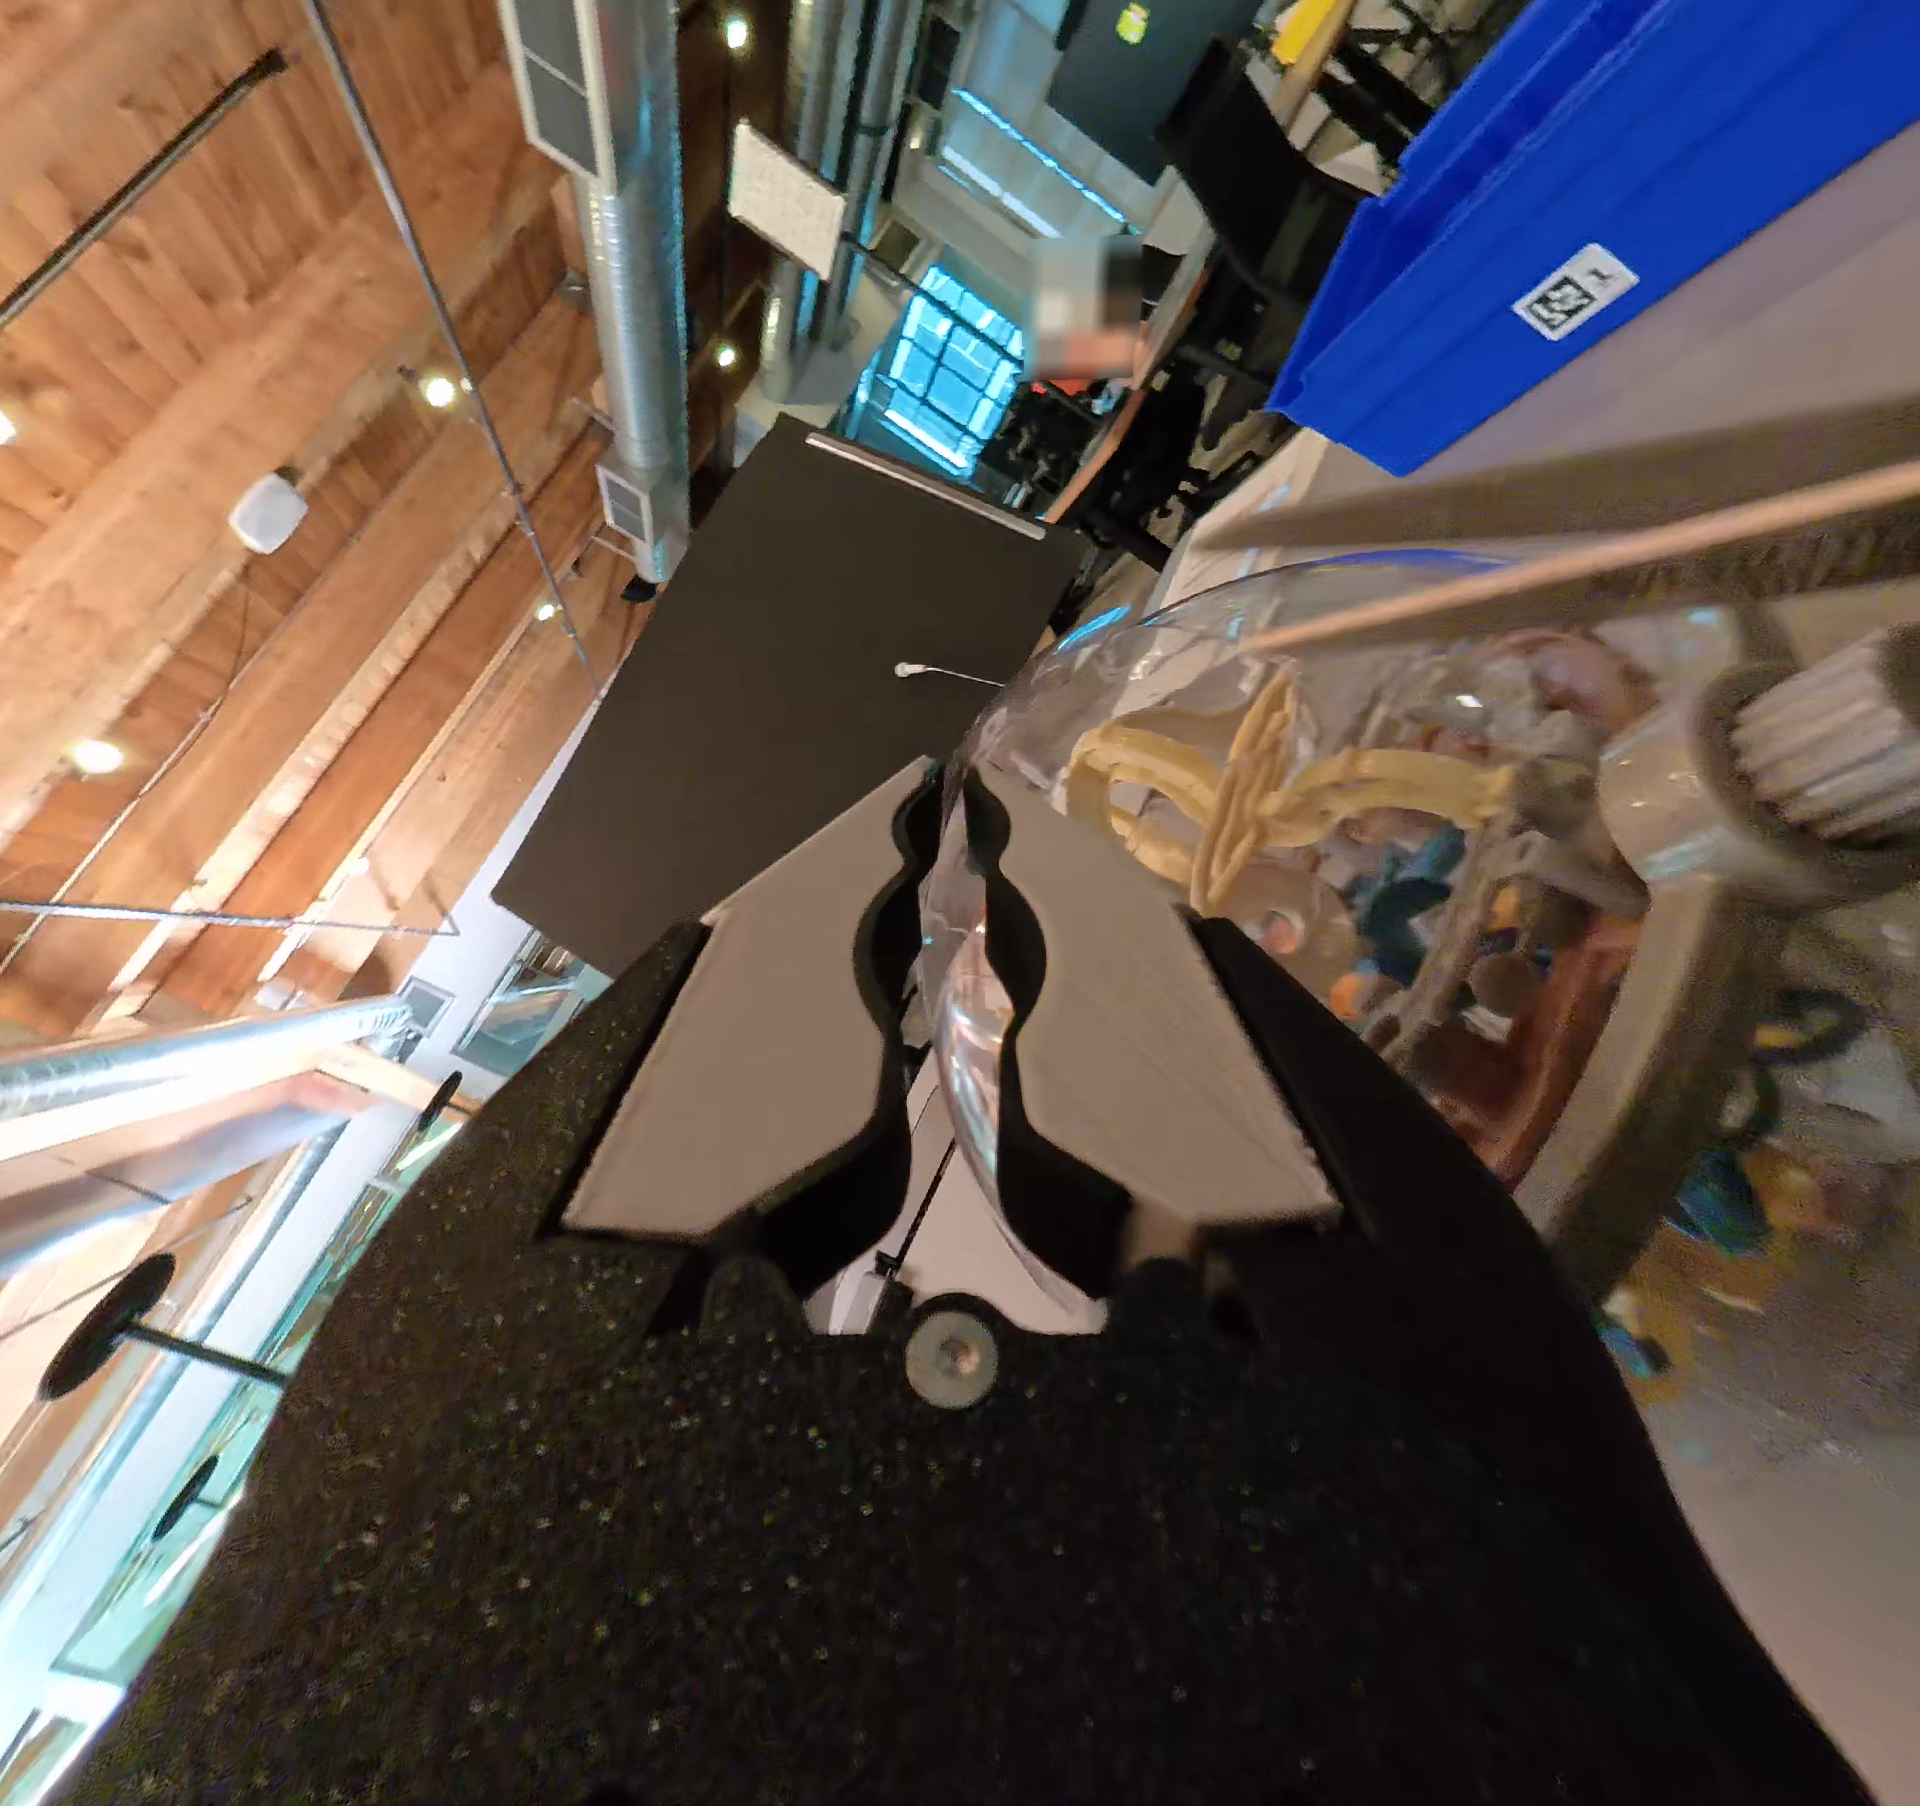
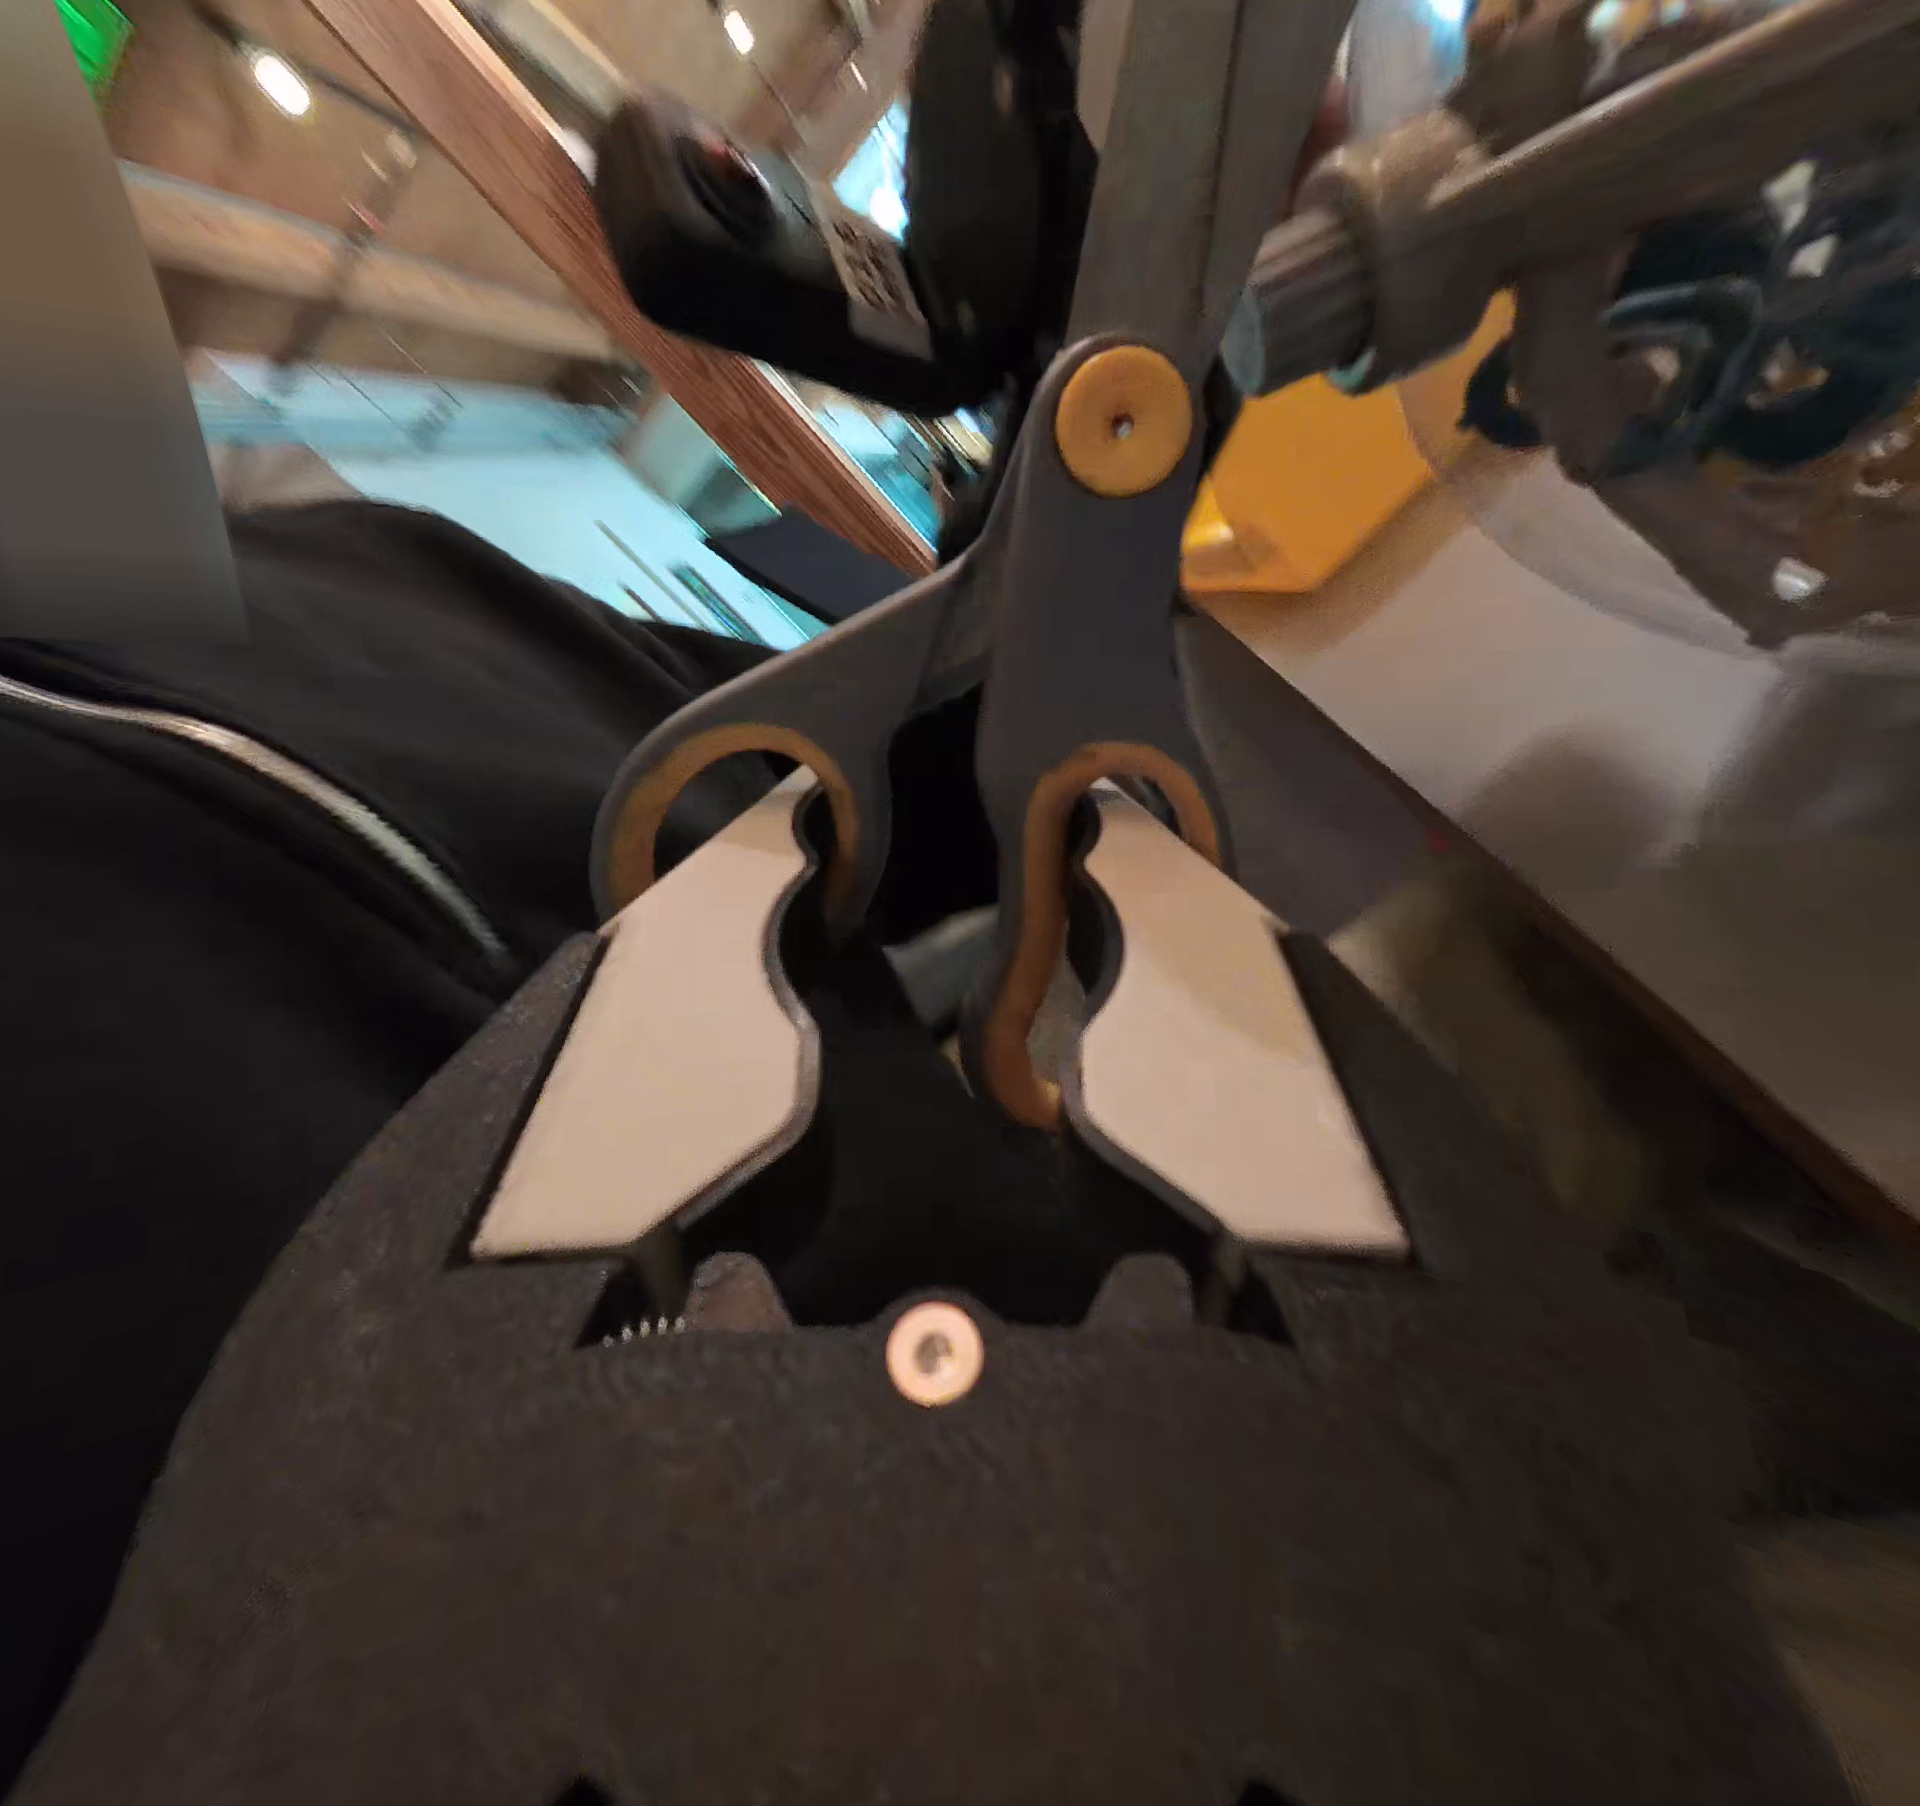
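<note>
The rim of a clear glass bowl [image 1: 1299, 873] is pinched by the left claw [image 1: 951, 852] above the worktop [image 1: 1766, 322]; pale noodles [image 1: 1236, 800] lie inside. Grey scissors [image 2: 1101, 613] are gripped at their handle loops by the right claw [image 2: 951, 883], their blades reaching over the bowl.

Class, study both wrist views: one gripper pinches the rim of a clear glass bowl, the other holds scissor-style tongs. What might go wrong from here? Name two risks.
1. The left gripper clamps only the thin rim of the tilted glass bowl; it may slip or crack.
2. The right gripper has its jaws inside the loops of the tongs; the pale noodles they grip may drop onto the table.
</note>
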{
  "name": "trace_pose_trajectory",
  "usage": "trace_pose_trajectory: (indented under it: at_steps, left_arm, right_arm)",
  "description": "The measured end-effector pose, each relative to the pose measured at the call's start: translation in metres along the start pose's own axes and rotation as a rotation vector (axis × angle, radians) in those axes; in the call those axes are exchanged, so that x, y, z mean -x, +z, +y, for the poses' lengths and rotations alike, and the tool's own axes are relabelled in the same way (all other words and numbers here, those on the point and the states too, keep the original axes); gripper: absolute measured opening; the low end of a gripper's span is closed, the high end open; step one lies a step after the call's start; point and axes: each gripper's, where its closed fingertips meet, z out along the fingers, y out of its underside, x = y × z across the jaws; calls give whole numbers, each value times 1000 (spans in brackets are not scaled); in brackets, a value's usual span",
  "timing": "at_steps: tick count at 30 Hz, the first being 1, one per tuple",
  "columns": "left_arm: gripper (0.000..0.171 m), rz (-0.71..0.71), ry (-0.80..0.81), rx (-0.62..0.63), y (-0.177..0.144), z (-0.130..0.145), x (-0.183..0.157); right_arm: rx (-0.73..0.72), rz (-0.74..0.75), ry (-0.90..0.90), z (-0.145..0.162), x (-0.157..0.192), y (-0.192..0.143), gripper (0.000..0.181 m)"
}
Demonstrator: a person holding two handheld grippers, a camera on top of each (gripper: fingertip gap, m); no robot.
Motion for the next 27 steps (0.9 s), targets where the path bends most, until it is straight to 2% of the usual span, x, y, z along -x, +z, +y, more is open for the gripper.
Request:
trace_pose_trajectory:
  at_steps: [3,7,10,14,20,27]
  left_arm:
    - [0,-32,7,3,-3,0,2]
    - [0,-55,26,-2,-9,-4,-1]
    - [0,-79,35,24,-14,-2,-1]
    - [0,-121,3,58,-21,4,1]
    - [0,-154,-25,113,-29,12,2]
    - [0,-176,-30,180,-32,16,3]
  right_arm:
    - [-108,-73,93,-17,17,-8,40]
    - [-123,-48,242,-29,17,-14,40]
    - [-158,-49,251,-37,20,-14,39]
    - [-148,101,200,-29,1,-9,40]
    - [-130,313,175,-1,-29,-3,39]
    - [-146,316,149,5,-33,0,39]
